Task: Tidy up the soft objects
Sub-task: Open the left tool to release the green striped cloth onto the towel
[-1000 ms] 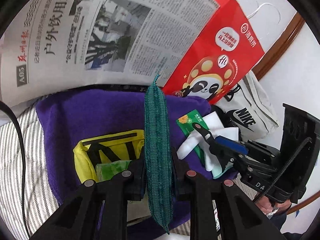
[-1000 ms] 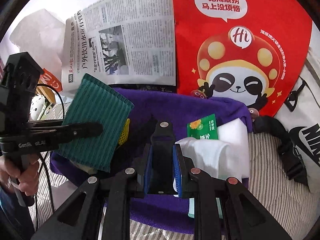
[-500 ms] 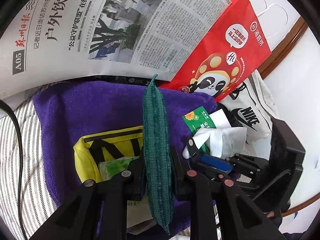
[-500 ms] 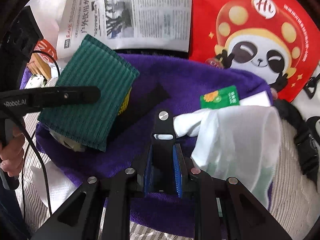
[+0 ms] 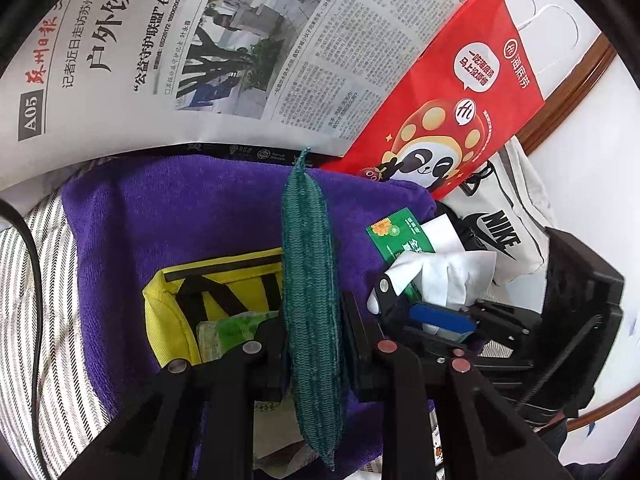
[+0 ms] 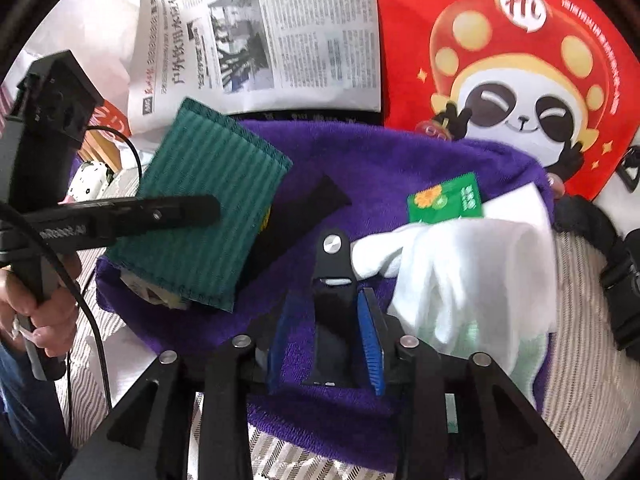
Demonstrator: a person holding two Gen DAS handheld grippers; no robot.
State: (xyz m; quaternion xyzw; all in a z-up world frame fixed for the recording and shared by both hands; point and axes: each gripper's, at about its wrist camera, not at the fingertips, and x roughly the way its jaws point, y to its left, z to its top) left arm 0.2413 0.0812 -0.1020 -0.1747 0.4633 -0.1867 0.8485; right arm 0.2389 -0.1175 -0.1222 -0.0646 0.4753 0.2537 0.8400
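A teal green ribbed cloth (image 5: 310,280) with darker stripes hangs over a deep purple towel (image 5: 192,216), beside a bright yellow bag (image 5: 172,304) marked in black and a plain white cloth (image 6: 472,272) next to a green packet (image 6: 444,200) printed with an orange flower. Behind them stand a black-and-white newspaper (image 5: 240,40) with a red masthead and a red paper bag (image 6: 500,60) showing a black-and-white panda in a red cap with yellow spots. The bedding (image 6: 592,380) underneath is white with thin grey stripes, and the right gripper (image 6: 326,344) is black with blue pads (image 6: 370,344).
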